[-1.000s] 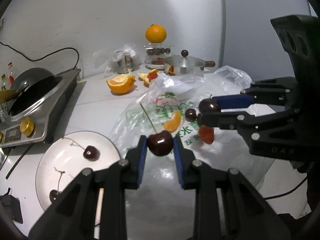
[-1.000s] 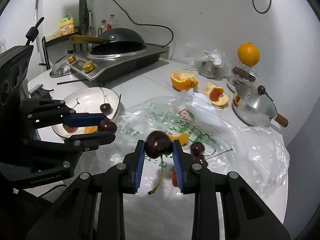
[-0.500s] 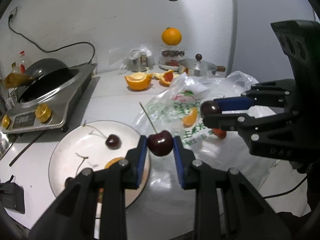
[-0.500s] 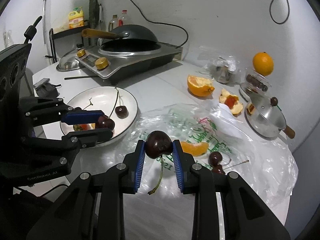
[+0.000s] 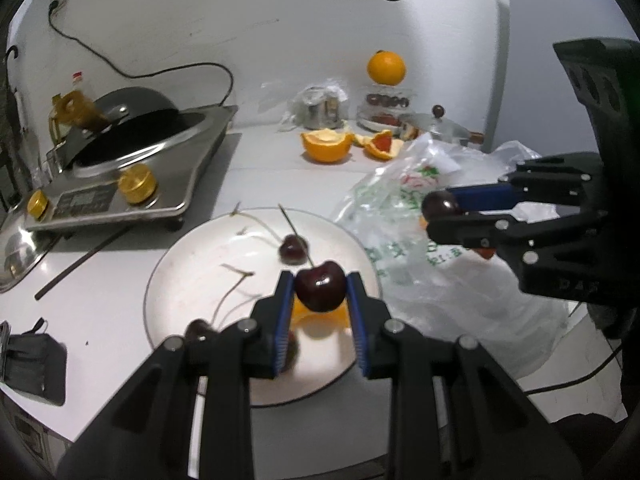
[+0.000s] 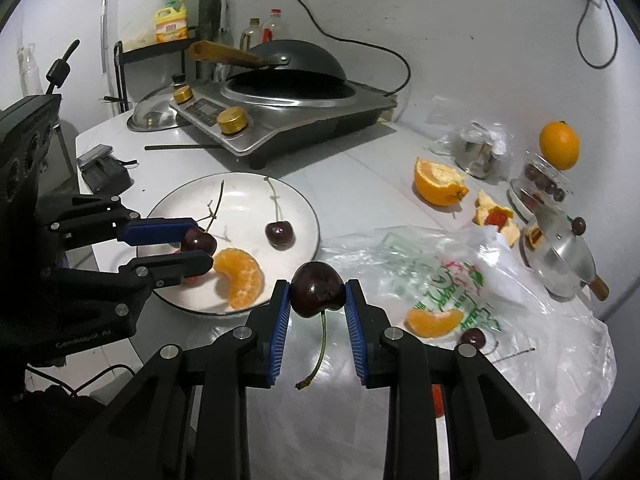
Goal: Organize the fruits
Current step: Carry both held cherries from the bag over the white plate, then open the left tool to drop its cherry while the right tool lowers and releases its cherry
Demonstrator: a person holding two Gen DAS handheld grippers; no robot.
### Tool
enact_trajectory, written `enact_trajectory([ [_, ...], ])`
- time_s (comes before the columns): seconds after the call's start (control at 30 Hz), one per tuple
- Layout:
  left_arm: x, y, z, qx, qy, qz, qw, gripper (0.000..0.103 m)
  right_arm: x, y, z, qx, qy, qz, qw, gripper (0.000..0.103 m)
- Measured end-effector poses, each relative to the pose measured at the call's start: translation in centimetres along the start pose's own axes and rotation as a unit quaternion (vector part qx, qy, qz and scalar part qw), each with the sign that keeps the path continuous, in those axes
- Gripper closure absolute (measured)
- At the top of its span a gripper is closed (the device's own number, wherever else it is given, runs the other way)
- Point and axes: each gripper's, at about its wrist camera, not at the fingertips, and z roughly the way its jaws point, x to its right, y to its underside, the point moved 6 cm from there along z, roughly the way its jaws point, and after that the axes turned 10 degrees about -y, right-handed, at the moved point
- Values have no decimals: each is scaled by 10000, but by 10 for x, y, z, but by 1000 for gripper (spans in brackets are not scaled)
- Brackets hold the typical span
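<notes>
The left hand-held gripper [image 5: 320,292] clamps a dark red cherry [image 5: 320,286] above the round white plate [image 5: 192,264], inside its near rim. The right hand-held gripper [image 6: 318,300] pinches a second dark cherry [image 6: 317,288] just off the plate's edge, over the clear plastic bag [image 6: 540,320] on the white surface [image 6: 360,168].

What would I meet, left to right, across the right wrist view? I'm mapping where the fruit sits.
Left gripper with its cherry → plate → right gripper's cherry → orange half → whole orange.
</notes>
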Motion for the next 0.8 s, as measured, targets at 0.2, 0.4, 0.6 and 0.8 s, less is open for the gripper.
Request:
enact_trajectory([
  [0.2, -21, 4, 3, -10, -156, -149, 9998, 76, -13, -7, 10, -66, -58, -103, 9999, 74],
  [0.4, -44, 11, 13, -114, -306, -270, 9991, 76, -20, -13, 20, -123, -127, -160, 9997, 74],
  [0.6, -51, 11, 25, -221, -340, -320, 9987, 76, -20, -18, 31, -174, -192, -178, 9995, 74],
  [0.8, -48, 8, 41, -344, -269, -283, 9986, 76, -15, -24, 42, -197, -261, -153, 9993, 74],
])
